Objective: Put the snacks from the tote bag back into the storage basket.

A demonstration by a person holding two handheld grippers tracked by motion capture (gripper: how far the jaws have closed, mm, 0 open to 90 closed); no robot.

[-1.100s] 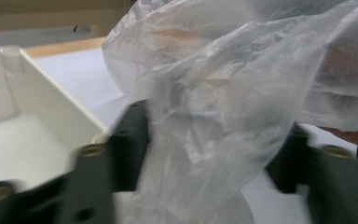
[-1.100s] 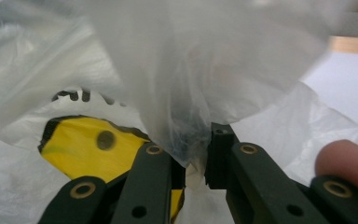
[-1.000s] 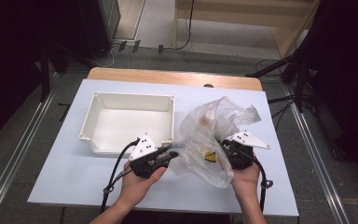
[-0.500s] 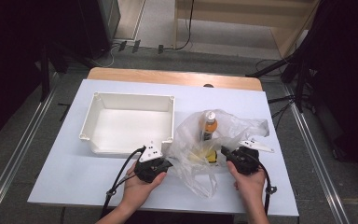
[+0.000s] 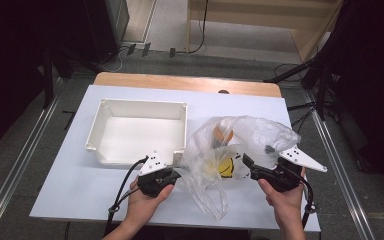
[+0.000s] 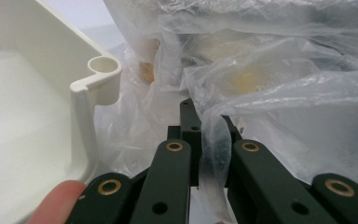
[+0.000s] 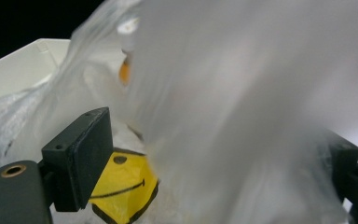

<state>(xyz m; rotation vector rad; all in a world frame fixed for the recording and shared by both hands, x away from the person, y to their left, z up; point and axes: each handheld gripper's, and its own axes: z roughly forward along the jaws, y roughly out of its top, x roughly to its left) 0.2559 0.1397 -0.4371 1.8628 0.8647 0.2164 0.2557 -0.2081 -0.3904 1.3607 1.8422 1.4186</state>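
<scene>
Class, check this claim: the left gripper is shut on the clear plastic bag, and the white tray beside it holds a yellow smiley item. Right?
Not quite. The white tray holds nothing; the high view shows the yellow smiley item inside the clear plastic bag. The left gripper is indeed shut on the bag.

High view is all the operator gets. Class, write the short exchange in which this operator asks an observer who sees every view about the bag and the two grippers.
Operator: Does the left gripper really grip the bag?
Observer: Yes. In the left gripper view its jaws are shut on a fold of the film, right beside the tray's corner.
Operator: And the right gripper?
Observer: Its jaws have just been opening. In the right gripper view they stand wide apart, with loose film hanging between them and a yellow block with a black drawn smile just behind.
</scene>
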